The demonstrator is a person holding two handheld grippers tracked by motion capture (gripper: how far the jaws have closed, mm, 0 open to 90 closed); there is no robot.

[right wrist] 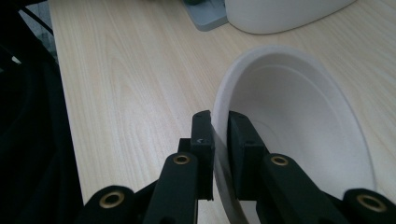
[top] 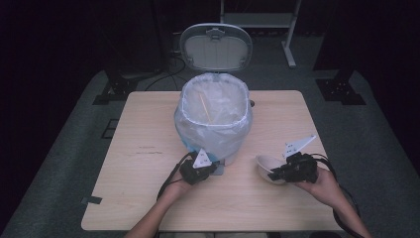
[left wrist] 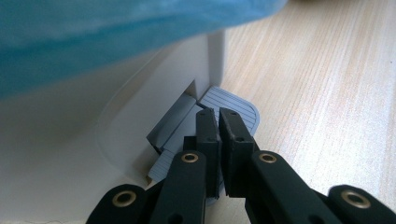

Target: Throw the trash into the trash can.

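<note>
A white pedal bin [top: 214, 116] lined with a clear plastic bag stands mid-table, its lid [top: 216, 47] raised. My left gripper [top: 210, 168] is at the bin's front base; in the left gripper view its jaws [left wrist: 218, 114] are shut with nothing between them, and their tips rest on the grey ribbed pedal [left wrist: 236, 105]. To the right, a white bowl [top: 265, 163] is tilted just above the table. My right gripper [top: 274, 174] is shut on its near rim; the right gripper view shows the rim [right wrist: 219, 154] pinched between the two jaws, with the bowl's hollow [right wrist: 299, 121] facing right.
A thin yellow stick [top: 204, 109] lies inside the bin's bag. The light wooden table [top: 148, 198] has bare surface left of the bin and along its front. Cables trail from both grippers toward the near edge. Dark stands and a frame stand behind the table.
</note>
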